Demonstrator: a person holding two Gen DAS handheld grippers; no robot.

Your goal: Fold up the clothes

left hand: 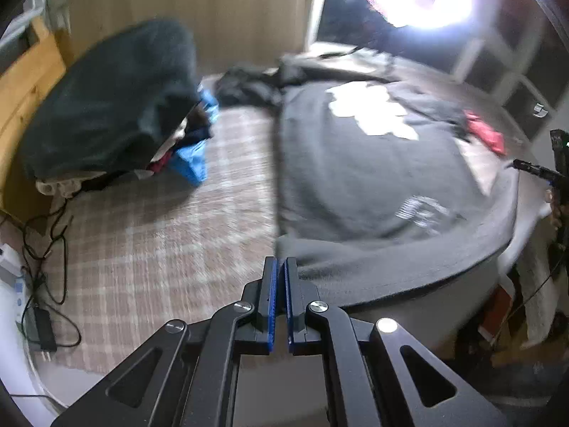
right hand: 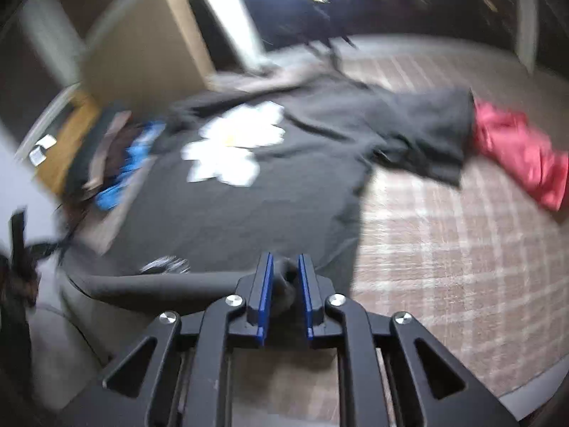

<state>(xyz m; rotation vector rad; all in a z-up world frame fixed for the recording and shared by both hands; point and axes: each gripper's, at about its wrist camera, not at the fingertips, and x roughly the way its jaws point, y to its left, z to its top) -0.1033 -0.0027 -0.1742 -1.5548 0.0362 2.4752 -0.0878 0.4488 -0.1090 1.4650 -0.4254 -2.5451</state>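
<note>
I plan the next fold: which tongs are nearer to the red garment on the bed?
Right. The right tongs grip the dark T-shirt hem at the corner on the red garment side. The left tongs pinch the opposite hem corner, across the shirt from it.

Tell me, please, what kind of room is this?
Probably a bedroom. A dark T-shirt lies spread on a bed with a checked cover, a pile of clothes sits by a wooden headboard, and a red garment lies nearby.
</note>
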